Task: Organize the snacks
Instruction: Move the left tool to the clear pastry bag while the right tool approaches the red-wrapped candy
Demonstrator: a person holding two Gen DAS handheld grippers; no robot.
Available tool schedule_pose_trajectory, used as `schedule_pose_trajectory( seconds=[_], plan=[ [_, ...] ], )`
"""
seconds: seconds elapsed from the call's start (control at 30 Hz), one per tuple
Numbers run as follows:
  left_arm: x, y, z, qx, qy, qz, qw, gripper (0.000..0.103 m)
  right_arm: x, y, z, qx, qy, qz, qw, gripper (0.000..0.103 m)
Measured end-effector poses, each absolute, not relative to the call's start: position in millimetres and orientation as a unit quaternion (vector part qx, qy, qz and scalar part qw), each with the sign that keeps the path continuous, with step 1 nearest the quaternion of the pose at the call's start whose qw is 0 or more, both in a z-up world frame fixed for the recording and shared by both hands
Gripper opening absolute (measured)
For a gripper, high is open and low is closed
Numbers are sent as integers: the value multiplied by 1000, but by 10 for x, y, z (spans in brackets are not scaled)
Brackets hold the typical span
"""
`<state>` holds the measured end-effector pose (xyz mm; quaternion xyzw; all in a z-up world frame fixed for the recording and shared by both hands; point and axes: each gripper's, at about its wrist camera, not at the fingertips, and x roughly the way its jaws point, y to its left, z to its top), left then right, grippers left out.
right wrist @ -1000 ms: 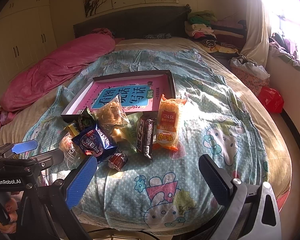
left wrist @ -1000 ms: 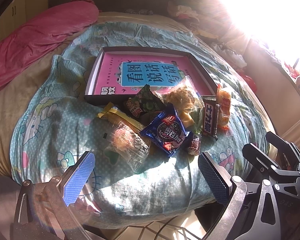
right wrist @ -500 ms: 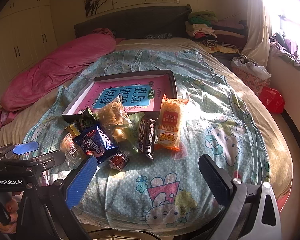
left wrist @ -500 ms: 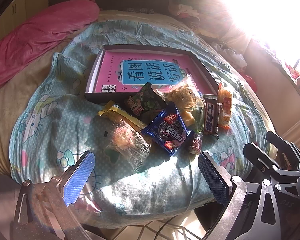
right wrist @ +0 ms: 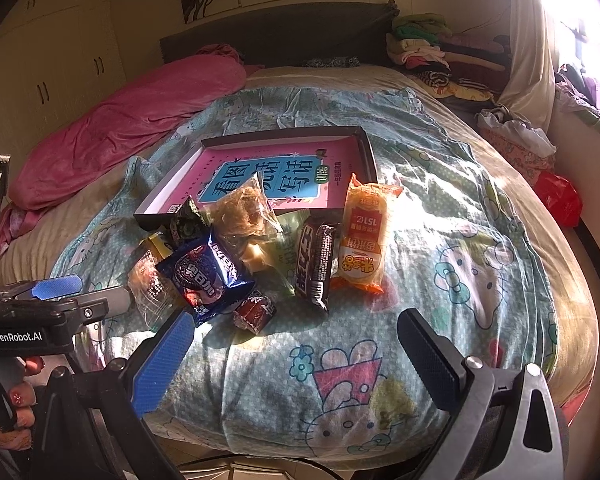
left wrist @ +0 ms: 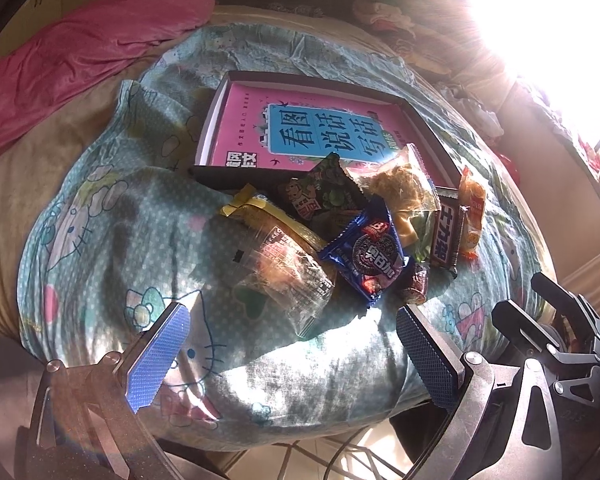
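So far nothing has been sorted: the snacks lie in a loose heap on the bedspread (right wrist: 440, 208), just in front of the dark tray (right wrist: 366, 148) w/ a pink book (right wrist: 256, 168) inside it. A blue cookie pack (right wrist: 204, 276) is seen at the front of the heap, a small red candy (right wrist: 254, 312) just beside it, a clear bag (left wrist: 284, 276) and a yellow packet (left wrist: 252, 204) toward the left. Further back a green pouch (left wrist: 320, 196) and a bag of shredded snack (right wrist: 240, 208) lean over the tray's near rim; a dark chocolate bar (right wrist: 316, 264) and an orange cake pack (right wrist: 362, 236) lie side by side on the right. The tray seems the likely place for them, though that is only judged; no snack is fully inside yet, so approx. the whole job is left. The left gripper (left wrist: 292, 340) is held low before the heap, jaws spread wide, nothing between them. The right gripper (right wrist: 296, 344) hovers likewise, jaws apart & empty. A pink quilt (right wrist: 132, 124) is bunched at the bed's far left.
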<state>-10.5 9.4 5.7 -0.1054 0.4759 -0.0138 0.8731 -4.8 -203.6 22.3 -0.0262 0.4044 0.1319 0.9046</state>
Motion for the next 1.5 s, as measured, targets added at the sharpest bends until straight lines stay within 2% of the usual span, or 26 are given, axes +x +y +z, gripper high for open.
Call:
schedule_pose_trajectory(
  seconds=[0.53, 1.03, 1.5],
  plan=[
    [34, 379, -208, -180, 504, -3, 845, 103, 36, -1879, 46, -49, 429, 156, 888, 103],
    [203, 292, -301, -120, 503, -27, 856, 103, 220, -1714, -191, -89, 450, 183, 869, 103],
    [425, 246, -383, -49, 488, -50, 870, 103, 421, -1685, -370, -87, 462, 208, 858, 86]
  ],
)
